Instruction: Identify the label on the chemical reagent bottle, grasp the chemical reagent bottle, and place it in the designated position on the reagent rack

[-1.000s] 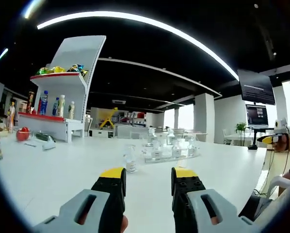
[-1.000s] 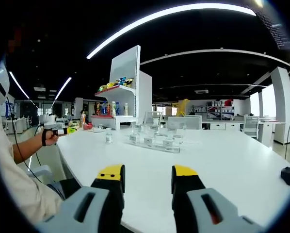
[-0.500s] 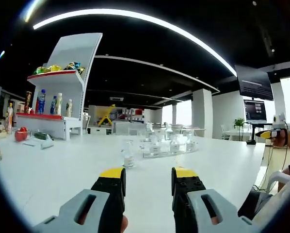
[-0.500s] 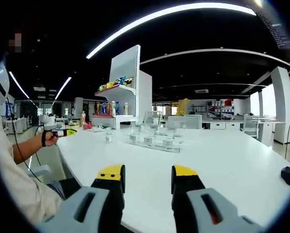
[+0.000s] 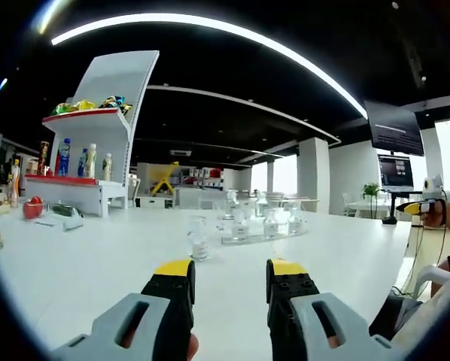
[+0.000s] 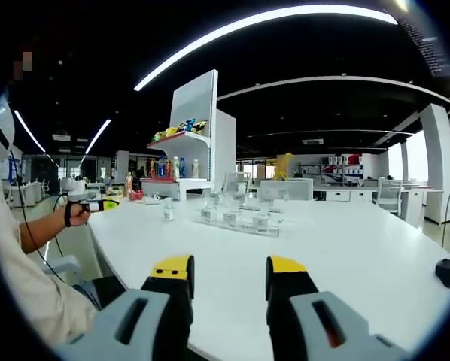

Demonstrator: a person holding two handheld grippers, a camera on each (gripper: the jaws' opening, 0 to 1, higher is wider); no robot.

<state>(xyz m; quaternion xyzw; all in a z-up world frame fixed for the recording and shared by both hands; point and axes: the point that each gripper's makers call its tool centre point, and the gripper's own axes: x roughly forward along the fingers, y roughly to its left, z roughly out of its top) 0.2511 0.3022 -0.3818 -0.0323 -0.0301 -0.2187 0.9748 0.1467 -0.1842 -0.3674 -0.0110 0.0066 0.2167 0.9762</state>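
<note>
Looking forward along two yellow-tipped jaws, the left hand-held gripper (image 5: 229,277) is hovering low over a white worktop (image 5: 97,263), its jaws standing parted with nothing between them. Ahead of it and a touch to the left of its midline, a single clear reagent bottle (image 5: 199,238) is standing upright on the worktop, its long axis vertical, apart from the rest. Just beyond and to the right of that bottle, a clear reagent rack (image 5: 259,229) is sitting with several more small bottles in it. In the right gripper view, the right hand-held gripper (image 6: 229,274) is also hovering with parted, empty jaws near the worktop's edge, and here the lone bottle (image 6: 168,210) is lying farther off and well to the left, with the rack (image 6: 240,218) more nearly ahead. Judging from both views, the left hand-held gripper is the nearer one and is lined up almost straight on the bottle, so a forward reach with a slight leftward correction looks like the coming move. The label is too small to read from here. Farther back, a white display shelf (image 5: 97,143) is holding drinks and snacks.
</note>
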